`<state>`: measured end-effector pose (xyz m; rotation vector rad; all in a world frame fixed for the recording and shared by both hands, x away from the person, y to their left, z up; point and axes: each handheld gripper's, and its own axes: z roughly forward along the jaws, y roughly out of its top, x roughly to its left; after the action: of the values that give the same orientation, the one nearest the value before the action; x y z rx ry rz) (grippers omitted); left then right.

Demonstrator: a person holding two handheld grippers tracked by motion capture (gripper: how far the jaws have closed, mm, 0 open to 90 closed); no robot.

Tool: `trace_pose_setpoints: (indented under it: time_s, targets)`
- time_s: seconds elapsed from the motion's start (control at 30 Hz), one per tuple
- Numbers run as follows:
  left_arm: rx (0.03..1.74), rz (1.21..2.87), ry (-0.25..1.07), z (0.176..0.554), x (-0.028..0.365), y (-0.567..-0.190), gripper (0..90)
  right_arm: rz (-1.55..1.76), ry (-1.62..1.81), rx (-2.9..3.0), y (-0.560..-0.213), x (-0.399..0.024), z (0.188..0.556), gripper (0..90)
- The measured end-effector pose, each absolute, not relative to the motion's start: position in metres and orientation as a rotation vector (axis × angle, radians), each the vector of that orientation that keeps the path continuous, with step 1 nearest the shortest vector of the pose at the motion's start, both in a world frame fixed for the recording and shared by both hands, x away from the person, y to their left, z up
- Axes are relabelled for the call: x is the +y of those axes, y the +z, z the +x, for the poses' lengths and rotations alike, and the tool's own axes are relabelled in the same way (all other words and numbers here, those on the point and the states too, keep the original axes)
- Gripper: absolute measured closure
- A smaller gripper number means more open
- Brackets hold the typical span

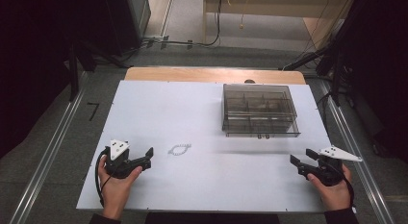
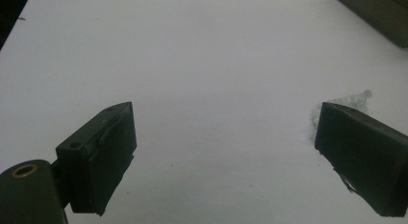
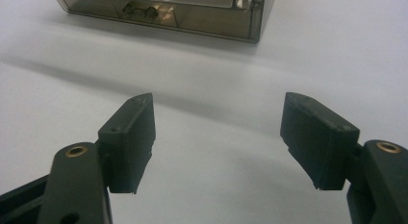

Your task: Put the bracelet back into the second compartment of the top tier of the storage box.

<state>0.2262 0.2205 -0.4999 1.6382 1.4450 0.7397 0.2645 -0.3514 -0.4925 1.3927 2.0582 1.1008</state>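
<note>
The left hand-held gripper (image 1: 144, 157) is held low over the near left part of the white surface (image 1: 202, 185). Its jaws are spread wide, and nothing is between them. In the left gripper view (image 2: 226, 147), bare surface is seen between the two black jaws.

A small chain-like loop (image 1: 179, 149) is laid flat on the surface, just beside the left hand-held gripper, toward the middle of the surface. It is not touched by either jaw. In the left gripper view, part of the loop (image 2: 358, 98) is seen past the tip of the jaw at the right of that view.

The right hand-held gripper (image 1: 303, 159) is held over the near right part of the surface. Its jaws are likewise spread, with nothing pinched (image 3: 219, 132).

A transparent compartment box (image 1: 259, 111) is set on the far right part of the surface, well apart from the loop. Its near wall (image 3: 192, 17) is seen ahead of the right jaws.
</note>
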Motion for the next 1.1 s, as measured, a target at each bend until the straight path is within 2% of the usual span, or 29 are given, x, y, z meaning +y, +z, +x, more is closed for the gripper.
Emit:
trace_pose_setpoints:
  time_s: [0.67, 1.1]
  targets:
    - [1.427, 1.652, 0.707, 0.227, 0.213, -0.500, 8.2, 1.398, 1.102, 2.051, -0.492, -0.351, 0.265, 26.1]
    - [1.392, 1.697, 0.683, 0.230, 0.203, -0.503, 16.8, 1.402, 1.101, 2.048, -0.492, -0.351, 0.265, 26.2]
